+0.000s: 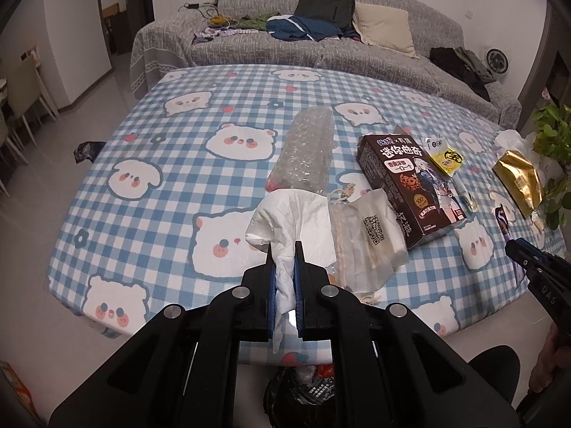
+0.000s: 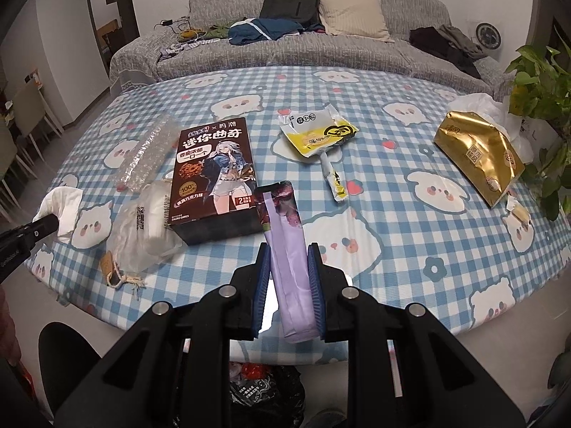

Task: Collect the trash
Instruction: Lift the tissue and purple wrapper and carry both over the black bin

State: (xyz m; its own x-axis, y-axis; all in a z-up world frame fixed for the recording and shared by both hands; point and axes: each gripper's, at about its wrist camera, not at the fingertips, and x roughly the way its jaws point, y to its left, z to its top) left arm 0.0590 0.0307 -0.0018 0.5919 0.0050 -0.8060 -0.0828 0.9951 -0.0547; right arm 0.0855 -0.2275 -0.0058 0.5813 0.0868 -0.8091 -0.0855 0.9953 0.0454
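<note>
My left gripper is shut on a crumpled white tissue, lifted above the near edge of the checked table. My right gripper is shut on a flat purple wrapper that sticks forward between its pads. Left on the table lie a brown snack box, a bubble-wrap roll, a clear pouch with a QR code, a yellow wrapper and a gold bag. A black trash bag stands open on the floor below the table's edge.
A grey sofa with a backpack, cushion and clothes runs behind the table. A potted plant and a white plastic bag stand at the table's right end. Chairs stand at the far left. A person's dark shoe is beside the trash bag.
</note>
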